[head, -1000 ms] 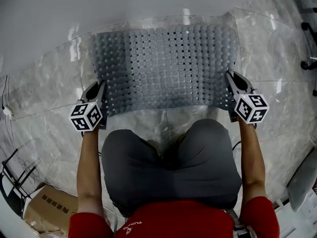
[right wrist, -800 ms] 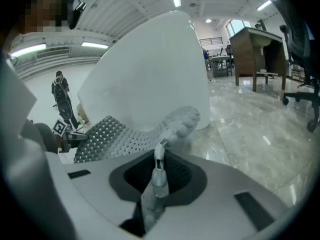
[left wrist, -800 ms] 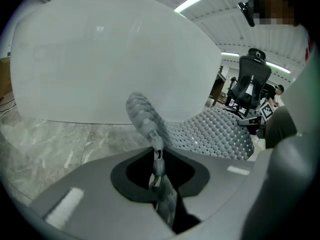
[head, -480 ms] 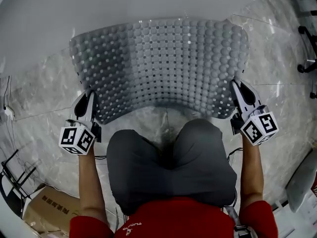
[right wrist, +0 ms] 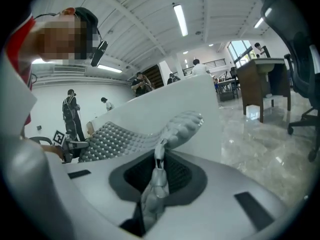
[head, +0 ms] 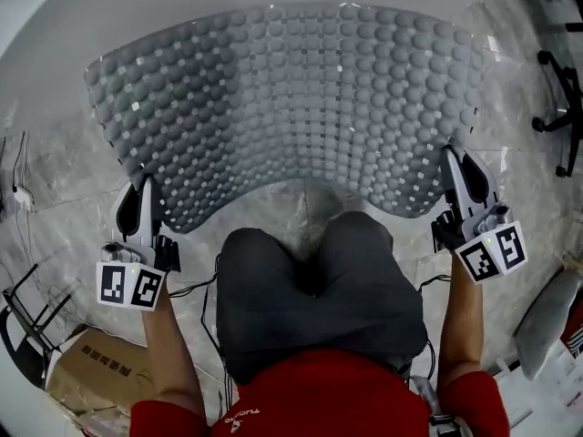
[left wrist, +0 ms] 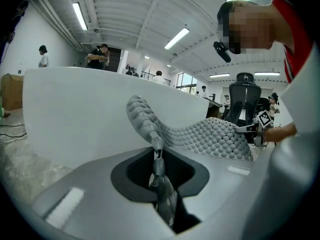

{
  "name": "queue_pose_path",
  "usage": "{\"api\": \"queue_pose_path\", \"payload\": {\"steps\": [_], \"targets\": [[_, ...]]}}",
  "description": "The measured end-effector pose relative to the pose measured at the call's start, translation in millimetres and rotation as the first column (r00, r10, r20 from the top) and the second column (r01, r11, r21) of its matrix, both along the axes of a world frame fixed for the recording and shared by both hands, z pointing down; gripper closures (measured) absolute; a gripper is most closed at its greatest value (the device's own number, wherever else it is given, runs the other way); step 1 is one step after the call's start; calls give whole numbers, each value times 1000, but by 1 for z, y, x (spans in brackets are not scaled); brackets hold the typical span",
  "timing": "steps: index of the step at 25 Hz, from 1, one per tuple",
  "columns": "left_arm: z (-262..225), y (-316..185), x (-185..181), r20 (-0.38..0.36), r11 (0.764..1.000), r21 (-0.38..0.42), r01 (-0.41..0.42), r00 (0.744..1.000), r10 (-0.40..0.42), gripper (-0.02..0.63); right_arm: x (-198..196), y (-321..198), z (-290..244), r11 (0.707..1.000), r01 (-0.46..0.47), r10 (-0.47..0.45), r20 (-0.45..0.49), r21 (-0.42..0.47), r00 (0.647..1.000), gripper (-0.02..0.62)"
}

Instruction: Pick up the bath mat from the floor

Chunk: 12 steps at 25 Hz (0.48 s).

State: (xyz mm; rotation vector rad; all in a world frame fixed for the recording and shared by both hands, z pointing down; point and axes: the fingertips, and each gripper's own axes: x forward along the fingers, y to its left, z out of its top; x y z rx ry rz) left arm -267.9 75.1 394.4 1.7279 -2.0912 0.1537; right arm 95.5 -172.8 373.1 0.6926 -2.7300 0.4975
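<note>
We hold the grey studded bath mat (head: 301, 107) spread between us, seemingly clear of the marble floor (head: 55, 180). Our left tool (head: 146, 194) is clamped on its near left corner and our right tool (head: 455, 167) on its near right corner, so the mat hangs open rather than folding.

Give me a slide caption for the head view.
Left gripper and right gripper clamp opposite edges of the grey bath mat, holding it above the floor.
</note>
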Motion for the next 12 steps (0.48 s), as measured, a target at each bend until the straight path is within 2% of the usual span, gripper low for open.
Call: {"api": "queue_pose_path", "payload": {"steps": [6, 12], "targets": [[35, -2, -5, -6, 998, -60, 22, 1000, -23, 552, -2, -7, 39, 999, -5, 5, 15, -54, 1000, 548], [15, -9, -2, 2, 995, -99, 31, 1000, -31, 552, -5, -11, 36, 993, -12, 17, 43, -120, 999, 549]]}}
